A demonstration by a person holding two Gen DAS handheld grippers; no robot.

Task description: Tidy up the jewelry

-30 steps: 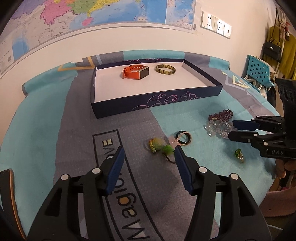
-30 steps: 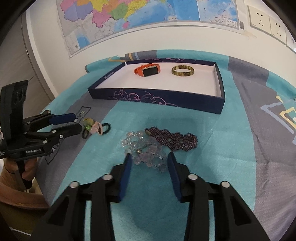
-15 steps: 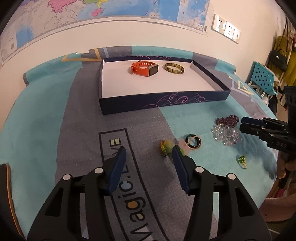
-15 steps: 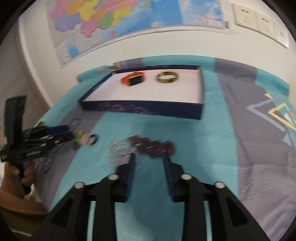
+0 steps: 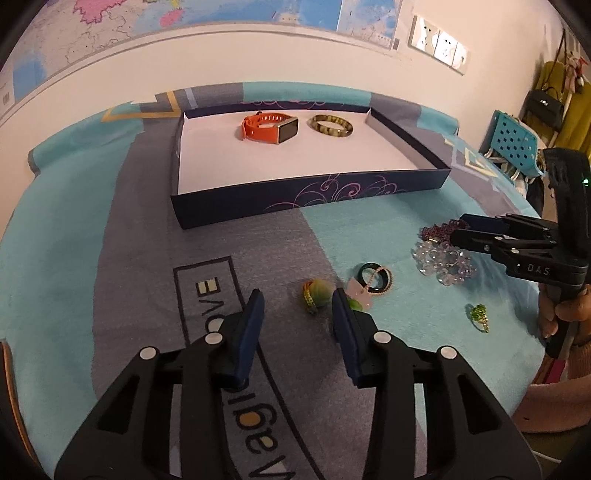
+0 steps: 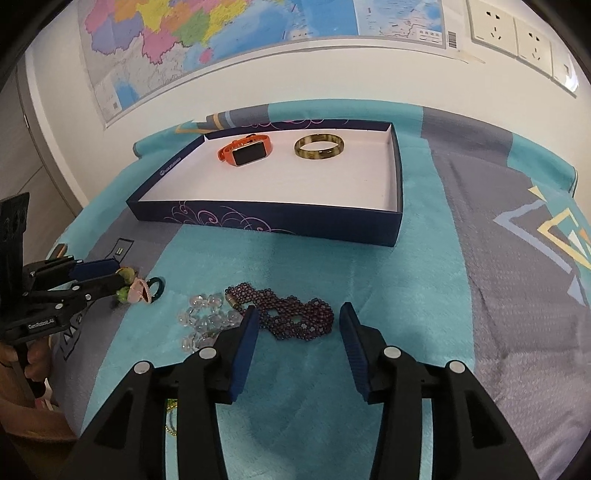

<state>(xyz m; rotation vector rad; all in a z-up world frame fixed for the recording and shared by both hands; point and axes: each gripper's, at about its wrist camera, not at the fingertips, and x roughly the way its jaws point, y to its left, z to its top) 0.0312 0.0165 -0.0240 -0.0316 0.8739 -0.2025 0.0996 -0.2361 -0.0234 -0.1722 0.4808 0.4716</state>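
Left tool (image 5: 297,306): 1, jaws closing, nothing pinched yet; its tips sit around the green-and-pink charm cluster (image 5: 319,291), the right pad just beside the pink piece. Right tool (image 6: 299,323): 1, jaws opening, spread and empty, poised over the purple beaded bracelet (image 6: 291,319).

Loose on the desk (image 5: 129,240), covered by a teal and grey cloth:
- 1 charm cluster, joined to 1 dark green ring (image 5: 375,278).
- 1 purple beaded bracelet, lying flat, long axis running left to right in the right wrist view.
- 1 clear crystal bracelet (image 6: 205,323), touching the purple one on its left.
- 1 small green ring (image 5: 479,316), apart from the rest near the desk edge; clear only in the left wrist view.

In the navy tray (image 6: 266,218), white inside, at its far end:
- 1 orange watch (image 6: 245,151), screen facing the right wrist camera, strap looped.
- 1 amber bangle (image 6: 320,147), lying flat, just beside the watch.

Beyond: 1 wall map (image 6: 221,40); a row of wall sockets (image 6: 517,35). The left wrist view alone shows a blue perforated chair (image 5: 515,142) and hanging bags (image 5: 546,103).
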